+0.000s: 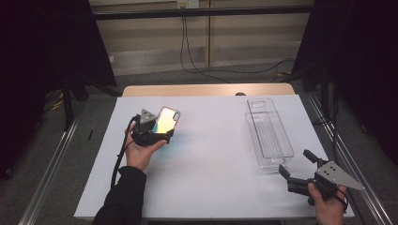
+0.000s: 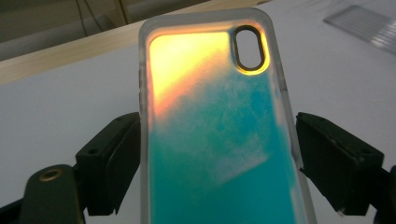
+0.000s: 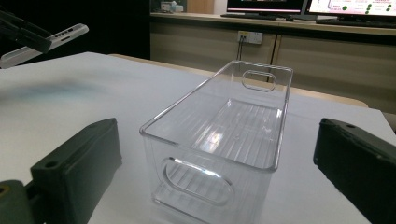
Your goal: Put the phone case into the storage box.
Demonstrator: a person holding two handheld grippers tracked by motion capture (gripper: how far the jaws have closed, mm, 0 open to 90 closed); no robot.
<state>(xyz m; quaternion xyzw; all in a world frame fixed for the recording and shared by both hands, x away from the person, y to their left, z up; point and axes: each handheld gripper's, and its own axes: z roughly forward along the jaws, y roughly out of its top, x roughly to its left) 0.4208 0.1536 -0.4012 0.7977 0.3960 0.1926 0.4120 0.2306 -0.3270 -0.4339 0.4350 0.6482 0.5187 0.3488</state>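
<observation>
Phone case (image 1: 167, 120) sits left of centre in the high view, clamped across its width by the left tool (image 1: 162, 133), off the tabletop (image 1: 211, 154). Carrying it to the clear bin (image 1: 269, 136) at the right seems left. Right tool (image 1: 294, 167) waits, jaws apart, near the bin. Left gripper view shows the case's camera cutout (image 2: 251, 50)

We see a glossy phone case (image 2: 219, 140) with clear plastic rim, a transparent ribbed plastic bin (image 3: 224, 140), matt black gripper jaws, and a matt white table sheet (image 1: 211, 159) over wood.
</observation>
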